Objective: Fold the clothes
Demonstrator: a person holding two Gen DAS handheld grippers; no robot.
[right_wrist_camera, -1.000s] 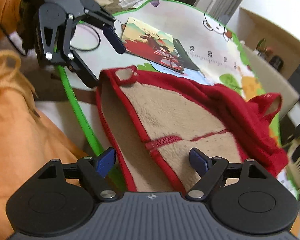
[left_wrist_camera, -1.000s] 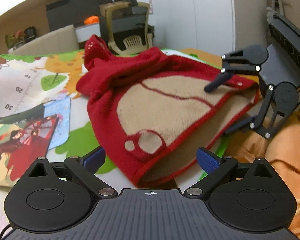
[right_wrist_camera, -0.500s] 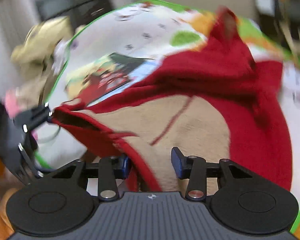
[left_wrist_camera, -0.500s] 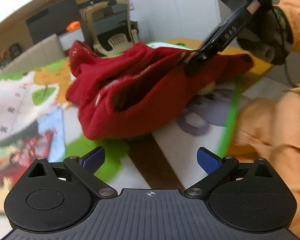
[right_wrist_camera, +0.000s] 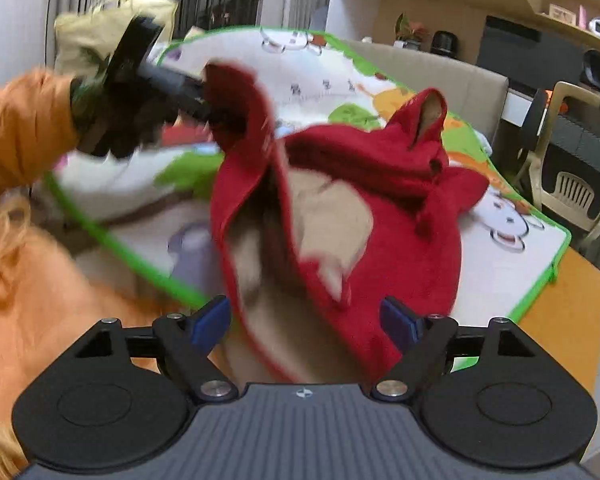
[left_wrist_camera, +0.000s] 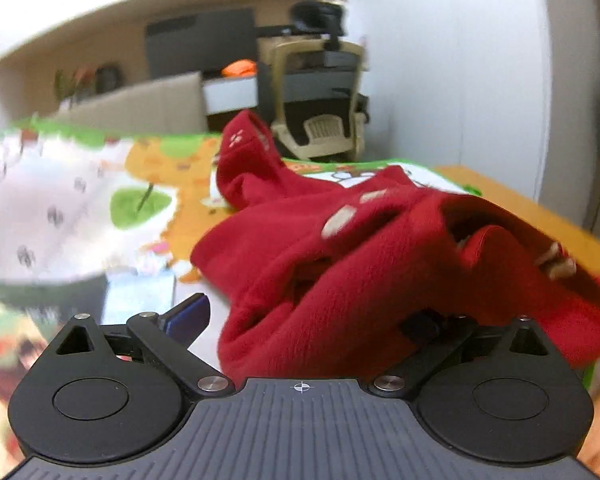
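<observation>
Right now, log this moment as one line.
task: fold clothes | left gripper: open, garment edge between jaws | right gripper: open, cloth between jaws | red garment: bunched on play mat

Beige chair (left_wrist_camera: 320, 96), white wall (left_wrist_camera: 440, 60)

Red fleece garment (right_wrist_camera: 400, 248) with beige lining; white cartoon-print mat (right_wrist_camera: 512, 256) edged green; orange sleeve (right_wrist_camera: 16, 132)

We carry two matte black ribbed-body grippers (left_wrist_camera: 300, 320) (right_wrist_camera: 306, 318) — round pivot discs, silver screws, a white crosshair mark at centre, blue-padded fingers (right_wrist_camera: 211, 319). Left of the right claw, our orange fleece sleeve (right_wrist_camera: 18, 136) meets a dark glove (right_wrist_camera: 112, 124).
</observation>
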